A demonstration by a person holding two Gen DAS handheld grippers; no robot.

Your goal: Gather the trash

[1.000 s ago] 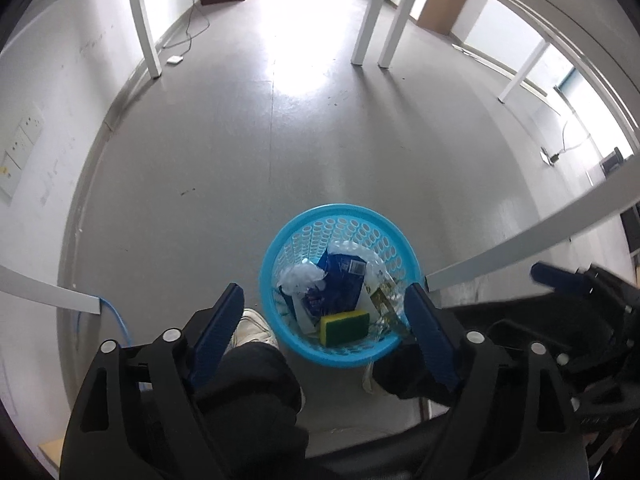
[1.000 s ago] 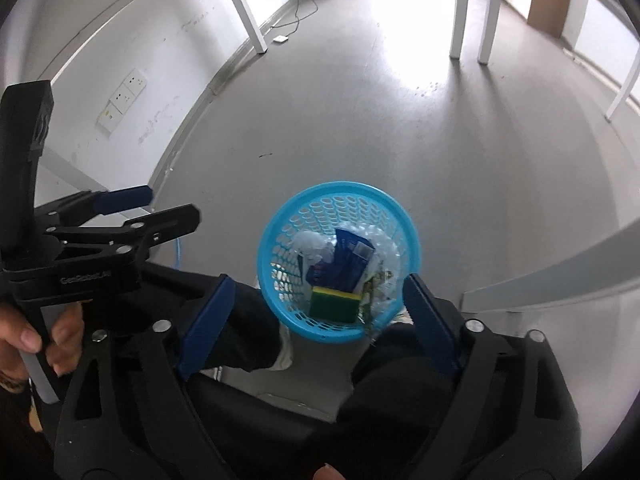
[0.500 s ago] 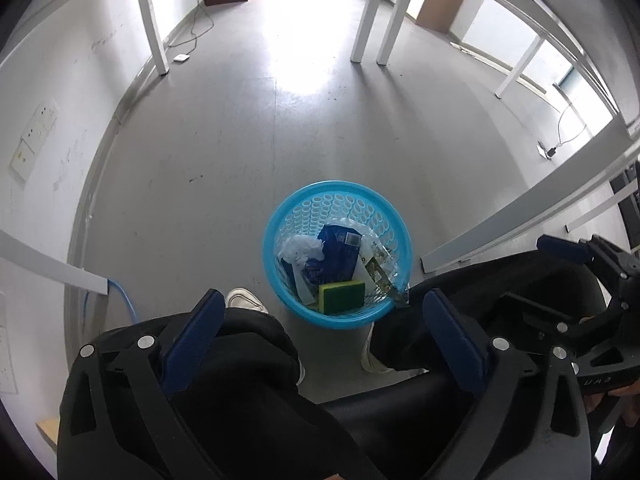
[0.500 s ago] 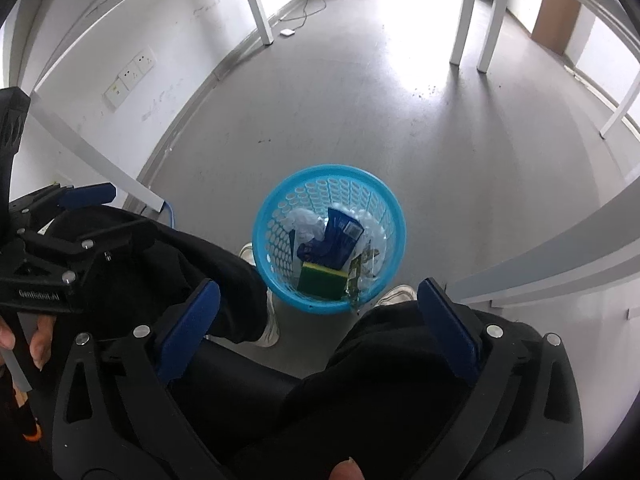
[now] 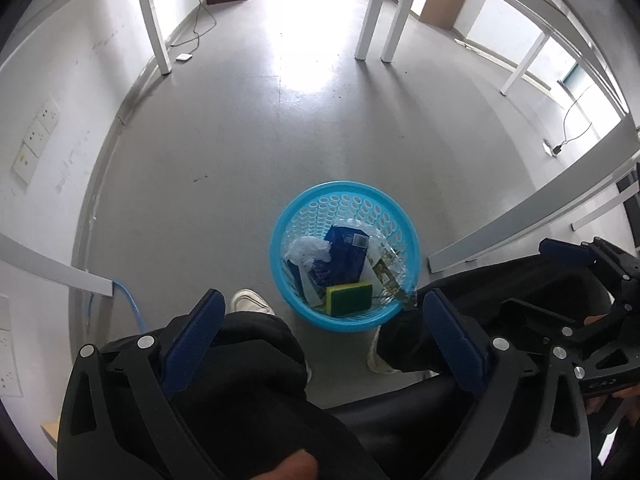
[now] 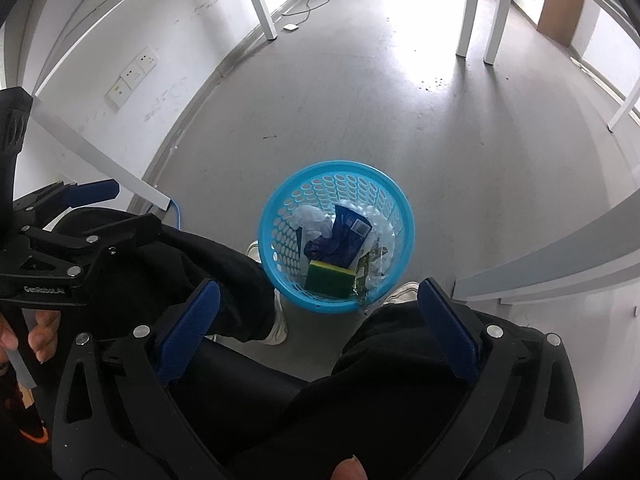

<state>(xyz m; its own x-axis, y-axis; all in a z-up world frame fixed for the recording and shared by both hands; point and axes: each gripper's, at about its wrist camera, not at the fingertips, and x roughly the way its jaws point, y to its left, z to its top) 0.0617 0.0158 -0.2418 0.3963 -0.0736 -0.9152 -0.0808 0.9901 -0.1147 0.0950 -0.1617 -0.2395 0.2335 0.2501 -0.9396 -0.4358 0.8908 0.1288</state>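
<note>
A: Where is the trash?

B: All in the blue basket, which stands on the grey floor just ahead of the person's knees. Inside it, nearest the person, a green and yellow sponge leans on the basket wall. Behind the sponge sits a dark blue packet, and to the left of the packet a crumpled white bag. A green printed wrapper lies along the right side of the basket, with clear crinkled plastic around it.

A: And the tongs?

B: The left gripper is held above the person's lap, spread wide with nothing between its blue fingers. The right gripper is likewise spread wide and holds nothing; the basket shows in the gap beyond its fingers, well apart from them.

A: Anything near the basket?

B: A white shoe just to its left, another shoe at its right near edge, and a white table leg running off to the right of it.
</note>
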